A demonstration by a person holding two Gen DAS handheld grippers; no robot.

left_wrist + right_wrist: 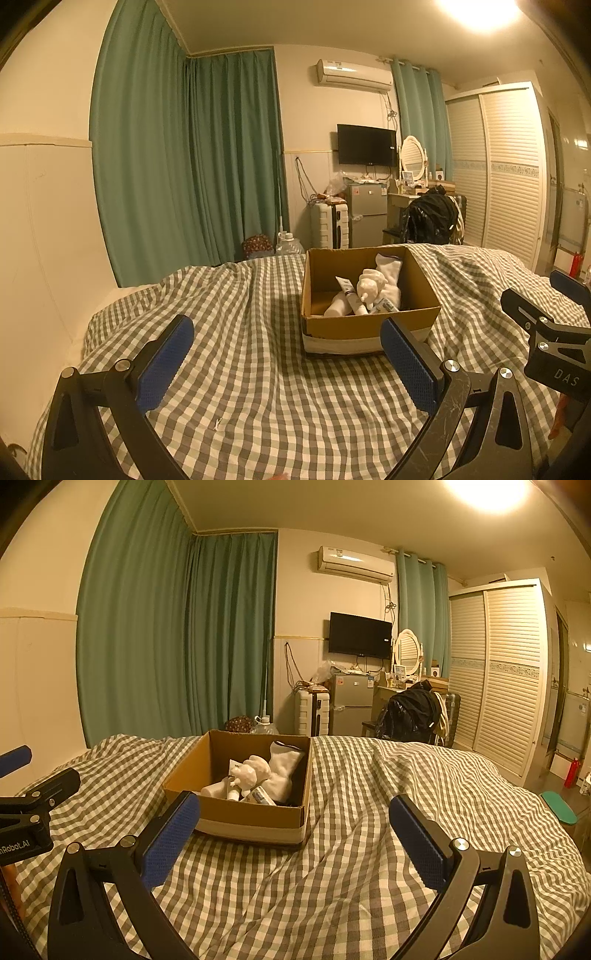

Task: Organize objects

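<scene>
An open cardboard box (369, 325) (255, 818) stands on the checked bedspread (258, 369) (369, 849). Inside lie a white sock (388, 277) (284, 771), a white figurine (371, 286) (251, 771), a white tube (351, 295) and small bottles. My left gripper (288, 358) is open and empty, just short of the box's near left. My right gripper (295, 838) is open and empty, near the box's front right corner. Each gripper shows at the edge of the other's view.
Green curtains (184, 166) hang behind the bed. A small fridge (365, 214), a white suitcase (328, 225), a chair with a black bag (428, 218) and a louvred wardrobe (498, 173) stand beyond the foot of the bed.
</scene>
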